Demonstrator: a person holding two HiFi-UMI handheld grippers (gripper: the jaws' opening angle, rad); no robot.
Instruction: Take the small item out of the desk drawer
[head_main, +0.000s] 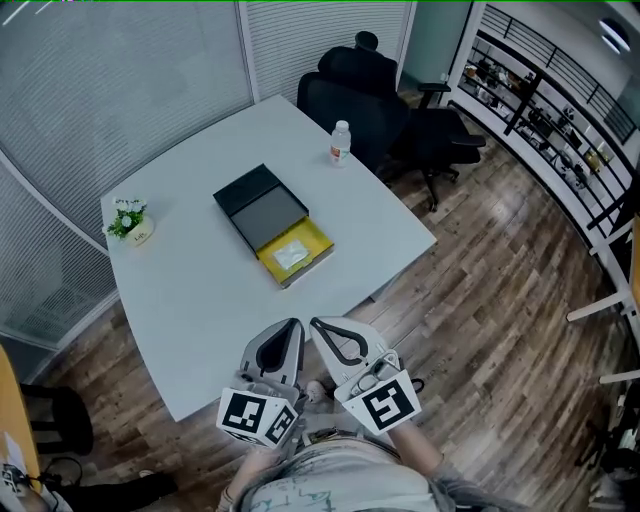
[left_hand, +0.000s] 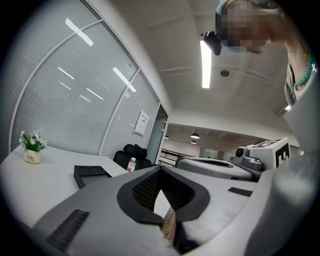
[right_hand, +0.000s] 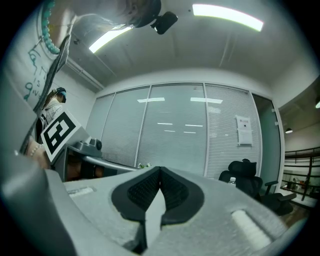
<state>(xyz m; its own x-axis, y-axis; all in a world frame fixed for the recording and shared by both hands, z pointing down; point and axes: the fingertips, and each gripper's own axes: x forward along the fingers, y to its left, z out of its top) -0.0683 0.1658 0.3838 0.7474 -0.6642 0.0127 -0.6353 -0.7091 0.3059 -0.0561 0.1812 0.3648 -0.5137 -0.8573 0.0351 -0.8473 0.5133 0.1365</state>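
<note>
1. The left gripper (head_main: 293, 325) and right gripper (head_main: 318, 325) are both closed and empty, well apart from the small pale flat packet (head_main: 291, 255) in the open yellow drawer (head_main: 318, 240)
2. Risk, as I judge it: arriving with the jaws closed would shove the packet or drawer across the white worktop (head_main: 200, 300)
3. The label on the small white plant pot (head_main: 130, 222) is too small to read
</note>
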